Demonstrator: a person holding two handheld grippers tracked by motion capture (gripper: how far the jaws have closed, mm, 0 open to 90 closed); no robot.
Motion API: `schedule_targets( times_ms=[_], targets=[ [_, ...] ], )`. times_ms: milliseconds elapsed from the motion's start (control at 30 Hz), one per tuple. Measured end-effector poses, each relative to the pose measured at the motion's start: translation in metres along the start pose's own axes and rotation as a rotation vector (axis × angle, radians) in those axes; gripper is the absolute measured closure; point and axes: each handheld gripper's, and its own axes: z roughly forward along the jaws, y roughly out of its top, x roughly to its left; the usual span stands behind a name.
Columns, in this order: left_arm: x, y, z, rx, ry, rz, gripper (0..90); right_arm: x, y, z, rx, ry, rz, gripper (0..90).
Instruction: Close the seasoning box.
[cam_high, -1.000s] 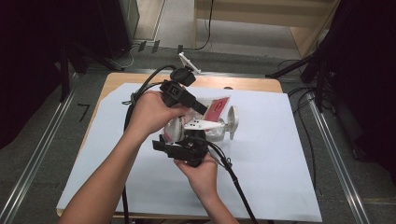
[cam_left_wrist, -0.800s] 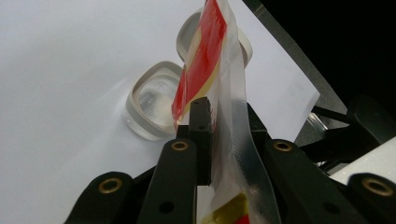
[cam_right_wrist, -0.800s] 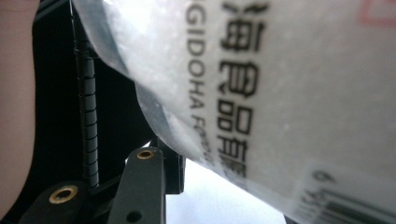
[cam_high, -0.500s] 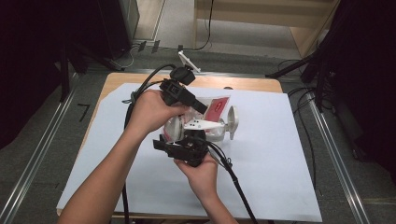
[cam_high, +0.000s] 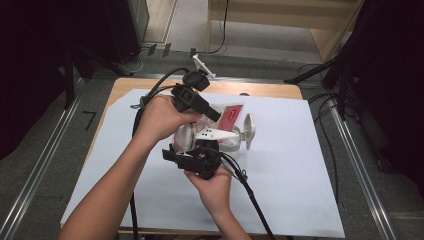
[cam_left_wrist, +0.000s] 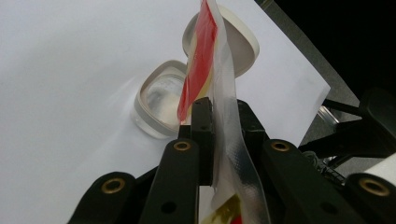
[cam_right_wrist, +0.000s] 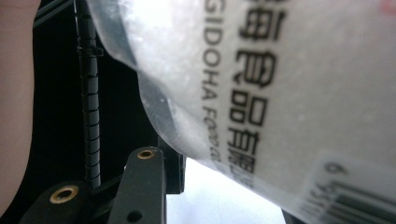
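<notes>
high view first: a clear plastic bag (cam_high: 187, 137) of white granules is being held up over the white sheet (cam_high: 300, 200) on the tabletop (cam_high: 260, 90), between two hand-held grippers. the left gripper (cam_high: 212, 114) is being kept at the bag's top, and in the left gripper view its jaws are being pressed shut on the flat sealed edge, where the red label (cam_left_wrist: 198, 56) is showing. the right gripper (cam_high: 196, 150) is being kept lower, against the bag's bulging body; in the right gripper view the printed plastic (cam_right_wrist: 280, 93) is lying right across the lens, so it cannot be told whether those jaws are actually gripping it or just bracketing it.

just beyond the bag, a small round container (cam_left_wrist: 159, 105) is standing open on the sheet, its hinged lid (cam_left_wrist: 243, 42) being left tipped back.

judging by this, the step in hand is the lining-up of the bag over the container for pouring. the next move is calling for the bag's mouth to be brought over the open rim and the bag tilted, with the top grip kept firm so nothing is spilled onto the sheet.
</notes>
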Motion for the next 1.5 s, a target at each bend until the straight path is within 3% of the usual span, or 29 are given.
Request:
schedule_targets(
  times_ms=[867, 1000, 1267, 1500],
  targets=[
    [-0.002, -0.006, -0.003, -0.017, 0.01, 0.016, 82.0, 0.002, -0.002, 0.001, -0.001, -0.003, -0.017, 63.3],
    [-0.004, -0.008, -0.005, -0.041, 0.015, -0.007, 81.8, 0.003, -0.001, 0.003, 0.0, 0.001, -0.023, 63.3],
    [-0.001, -0.01, -0.01, -0.034, 0.019, 0.005, 81.7, 0.006, 0.0, 0.008, 0.003, 0.008, -0.032, 63.3],
    [-0.002, -0.009, -0.008, -0.044, 0.015, -0.012, 81.8, 0.004, 0.001, 0.007, 0.005, 0.008, -0.028, 63.3]
  ],
)
